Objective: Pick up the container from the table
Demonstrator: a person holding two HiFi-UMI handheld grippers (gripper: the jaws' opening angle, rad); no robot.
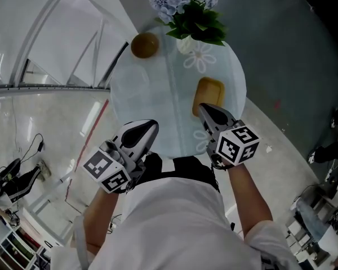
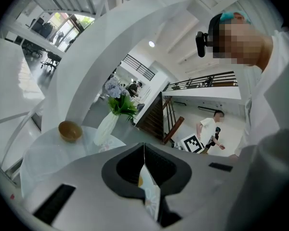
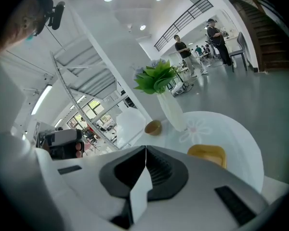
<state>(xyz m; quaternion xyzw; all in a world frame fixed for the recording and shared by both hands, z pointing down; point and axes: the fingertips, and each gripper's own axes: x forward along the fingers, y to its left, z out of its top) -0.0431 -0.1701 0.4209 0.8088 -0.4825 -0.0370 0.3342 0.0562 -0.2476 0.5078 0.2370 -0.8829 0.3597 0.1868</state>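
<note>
The container [image 1: 208,94] is a shallow yellow rectangular tray on the right half of a round white table [image 1: 135,94]. In the right gripper view the container [image 3: 207,154] lies just ahead and to the right of the jaws. My right gripper [image 1: 203,108] hovers at the tray's near end, shut and empty, and its jaws [image 3: 145,150] meet in a seam. My left gripper [image 1: 151,124] hangs over the table's near edge, left of the tray. Its jaws [image 2: 144,148] are also together with nothing in them.
A brown bowl [image 1: 145,45] sits at the table's far left. A white vase [image 1: 187,43] of blue flowers and green leaves stands at the far edge, just beyond the tray. White slanted beams [image 1: 62,38] rise at left. People [image 3: 183,49] stand far off.
</note>
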